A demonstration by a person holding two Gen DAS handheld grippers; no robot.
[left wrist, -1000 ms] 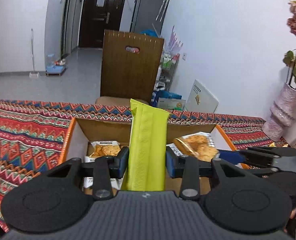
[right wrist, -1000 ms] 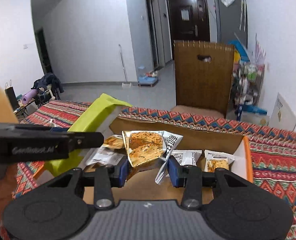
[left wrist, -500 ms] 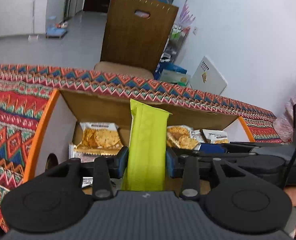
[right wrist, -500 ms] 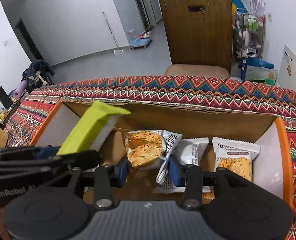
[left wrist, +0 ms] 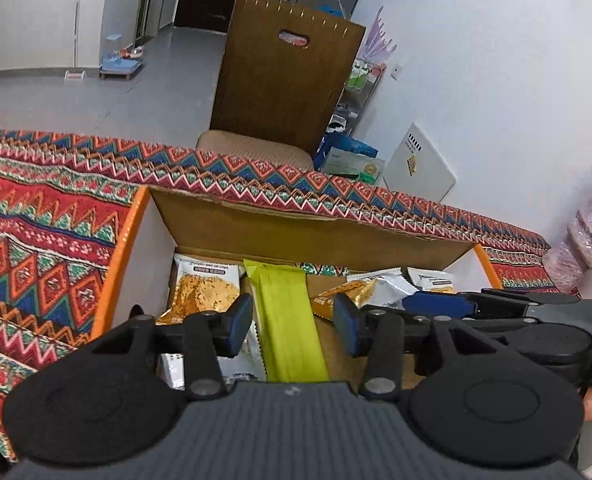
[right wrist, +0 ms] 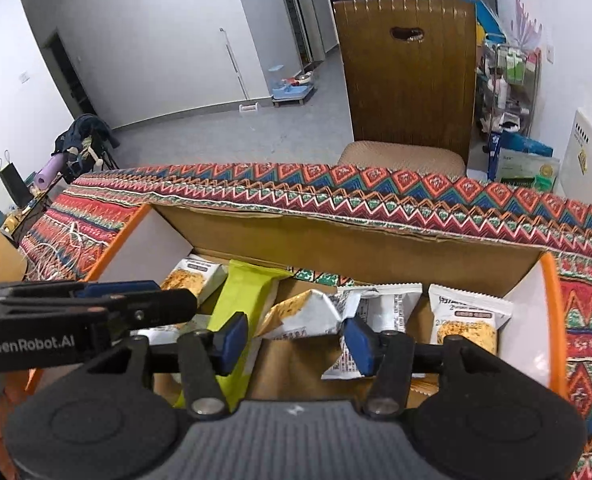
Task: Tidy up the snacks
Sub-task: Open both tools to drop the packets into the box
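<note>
An open cardboard box (left wrist: 308, 236) with orange side edges sits on the patterned tablecloth; it also shows in the right wrist view (right wrist: 336, 244). A lime-green snack bar (left wrist: 288, 320) lies in the box, also seen in the right wrist view (right wrist: 236, 304). My left gripper (left wrist: 292, 324) hangs open over it, its jaws apart and not touching it. My right gripper (right wrist: 294, 334) is open above a crumpled oat-crisp packet (right wrist: 304, 316), which lies loose in the box. Other oat-crisp packets lie at the box's left (left wrist: 204, 288) and right (right wrist: 466, 320).
The colourful tablecloth (left wrist: 48, 248) spreads to the left and behind the box. A wooden chair (right wrist: 408, 76) stands behind the table. A pink vase (left wrist: 584, 244) stands at the right. White cables (right wrist: 64, 248) lie on the cloth at the left.
Both grippers have lowered into the box and opened. The left one let go of the green bar, now lying flat. The right one let go of the oat-crisp packet.
</note>
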